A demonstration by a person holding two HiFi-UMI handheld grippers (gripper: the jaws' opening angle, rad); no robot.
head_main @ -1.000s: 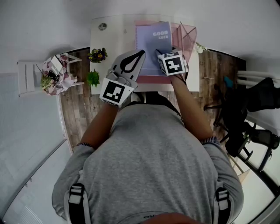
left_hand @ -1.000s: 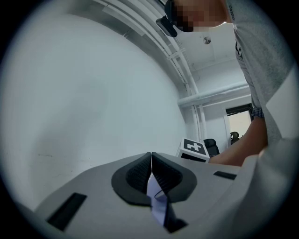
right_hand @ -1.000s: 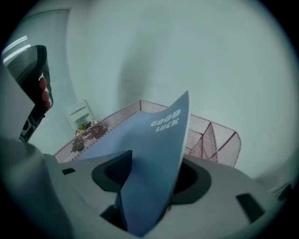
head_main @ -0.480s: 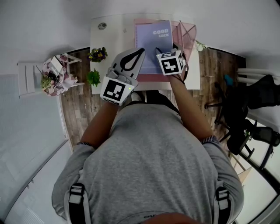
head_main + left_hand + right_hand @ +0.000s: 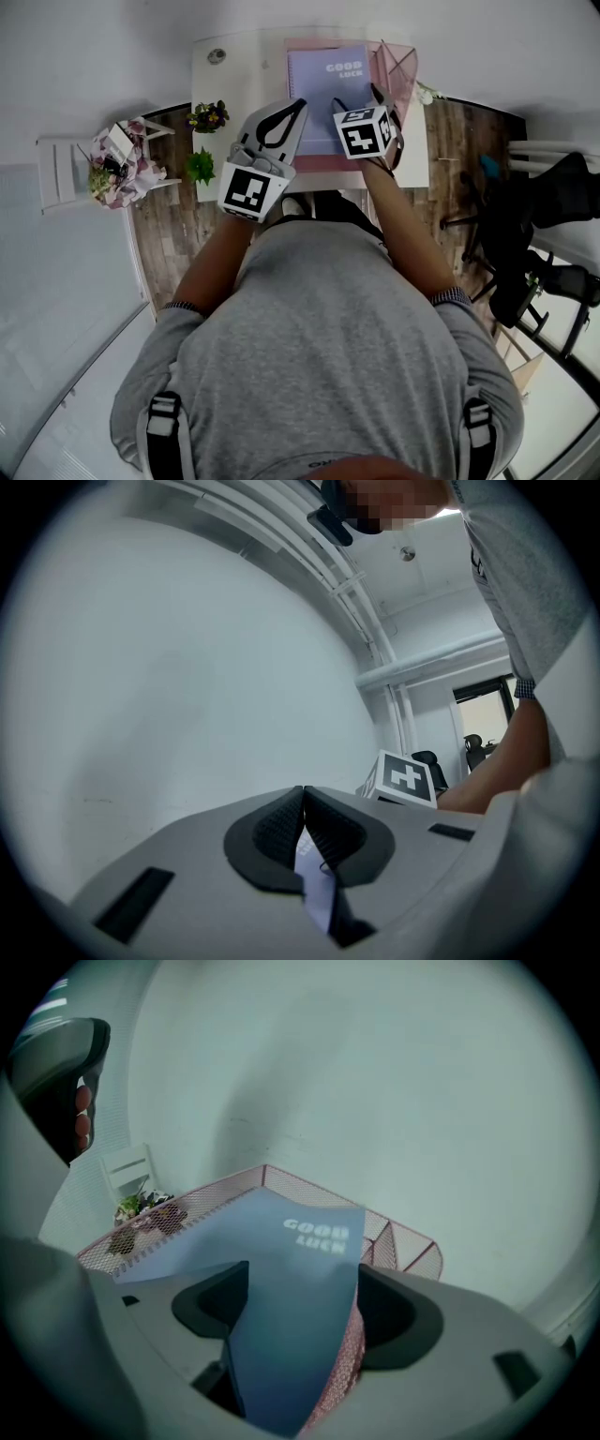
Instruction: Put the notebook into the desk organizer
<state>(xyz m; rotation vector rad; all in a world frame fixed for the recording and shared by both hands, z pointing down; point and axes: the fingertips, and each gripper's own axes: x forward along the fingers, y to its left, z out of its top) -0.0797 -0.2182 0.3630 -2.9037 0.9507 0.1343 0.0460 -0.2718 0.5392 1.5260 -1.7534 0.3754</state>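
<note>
Head view: pink mesh organizer (image 5: 401, 67) sits at tabletop (image 5: 234, 75) far edge, twd right corner. Notebook (image 5: 323, 89) stands in it, "GOOD LUCK" cover showing. Only the right gripper view shows R gripper (image 5: 302, 1297) jaws spread wide, just been opening, notebook's near edge btw them w/ pads off the cover. Only the left gripper view shows L gripper (image 5: 303, 794) clamped on a sliver of the notebook's edge. Beyond it is just wall (image 5: 187, 667).

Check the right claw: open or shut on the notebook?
Open. The right claw has just been opening: its jaws stand wide apart in the right gripper view, with the notebook between them, not pinched.
</note>
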